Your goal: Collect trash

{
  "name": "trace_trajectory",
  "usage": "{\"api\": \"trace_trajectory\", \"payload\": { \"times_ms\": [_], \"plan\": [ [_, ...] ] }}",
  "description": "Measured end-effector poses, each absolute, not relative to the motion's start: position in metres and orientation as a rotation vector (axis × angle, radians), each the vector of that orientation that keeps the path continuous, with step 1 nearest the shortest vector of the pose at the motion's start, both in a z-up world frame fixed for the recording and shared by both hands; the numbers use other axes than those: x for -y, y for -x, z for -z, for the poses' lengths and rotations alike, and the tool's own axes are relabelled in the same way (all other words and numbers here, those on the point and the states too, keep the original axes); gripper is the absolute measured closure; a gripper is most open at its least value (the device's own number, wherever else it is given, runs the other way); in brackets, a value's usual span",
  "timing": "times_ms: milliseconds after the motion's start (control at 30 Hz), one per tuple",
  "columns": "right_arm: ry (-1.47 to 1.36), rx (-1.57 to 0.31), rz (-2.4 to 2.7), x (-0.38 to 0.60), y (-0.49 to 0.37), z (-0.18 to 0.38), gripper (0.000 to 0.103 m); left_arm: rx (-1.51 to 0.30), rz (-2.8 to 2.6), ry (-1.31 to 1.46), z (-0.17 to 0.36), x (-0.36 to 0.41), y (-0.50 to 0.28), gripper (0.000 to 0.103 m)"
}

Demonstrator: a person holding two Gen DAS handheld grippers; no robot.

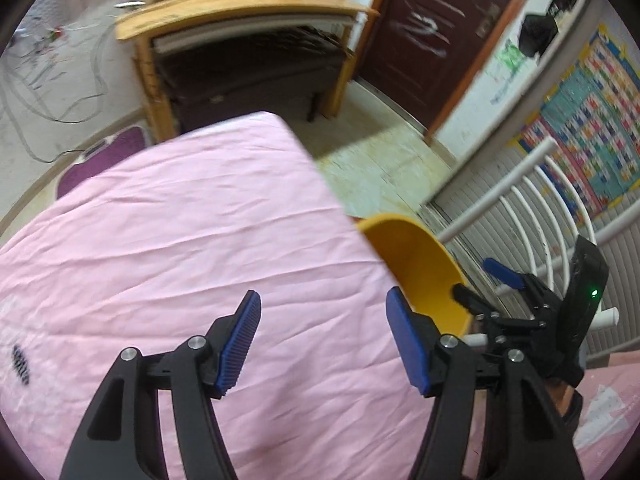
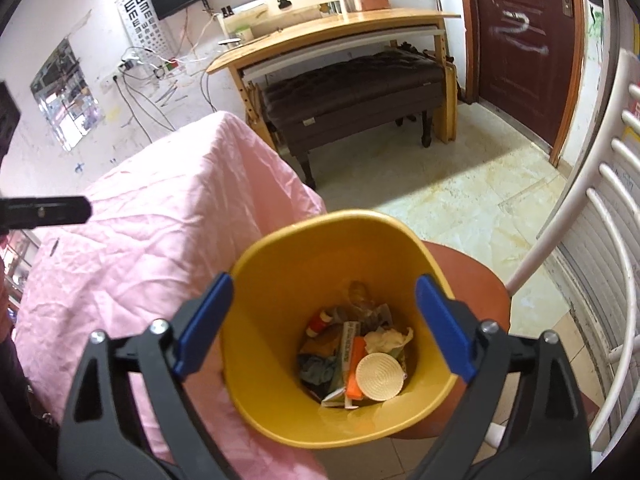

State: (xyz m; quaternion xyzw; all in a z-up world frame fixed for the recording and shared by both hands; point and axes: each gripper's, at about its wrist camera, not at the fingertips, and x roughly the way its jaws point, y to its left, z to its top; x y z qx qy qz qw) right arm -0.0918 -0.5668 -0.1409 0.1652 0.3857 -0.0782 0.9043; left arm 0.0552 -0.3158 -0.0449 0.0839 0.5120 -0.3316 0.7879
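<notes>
1. Right tongs [image 2: 323, 328] – jaws spread wide, nothing between the pads, hanging over the mouth of the yellow bin [image 2: 280, 264].
2. Bin sits on a brown stool [image 2: 480, 288] just beside the bed's pink sheet [image 2: 160, 220]. Inside: white round lid [image 2: 379, 376], crumpled tissue [image 2: 388, 339], orange piece [image 2: 354, 372], other scraps at the bottom.
3. Left tongs [image 1: 323, 344] – jaws apart, empty, over the pink sheet [image 1: 180, 240]; bin [image 1: 420, 264] to their right past the bed's edge.
4. The right tongs [image 1: 480, 286] show in the left view at the bin's rim.

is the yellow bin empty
No, the yellow bin holds trash, including a round white lid, a crumpled tissue and an orange packet.
</notes>
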Motion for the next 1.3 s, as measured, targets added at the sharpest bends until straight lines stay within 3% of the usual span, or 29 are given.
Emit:
{"api": "trace_trajectory", "payload": {
  "times_ms": [367,533,767,1300],
  "plan": [
    [-0.287,-0.741,0.113,0.510,0.077,0.095,0.006,-0.894,0.454,-0.127,0.017,0.200,-0.053,0.041],
    [-0.260,-0.713,0.033,0.461,0.066,0.077,0.006,-0.805,0.326,-0.131,0.012,0.153,-0.046,0.035],
    [-0.229,-0.673,-0.047,0.395,0.069,0.060,0.006,-0.745,0.235,-0.098,0.009,0.087,-0.021,0.034],
    [-0.131,-0.597,-0.090,0.316,0.116,0.033,0.006,-0.622,0.150,-0.062,-0.005,0.017,0.062,0.028]
  ]
}}
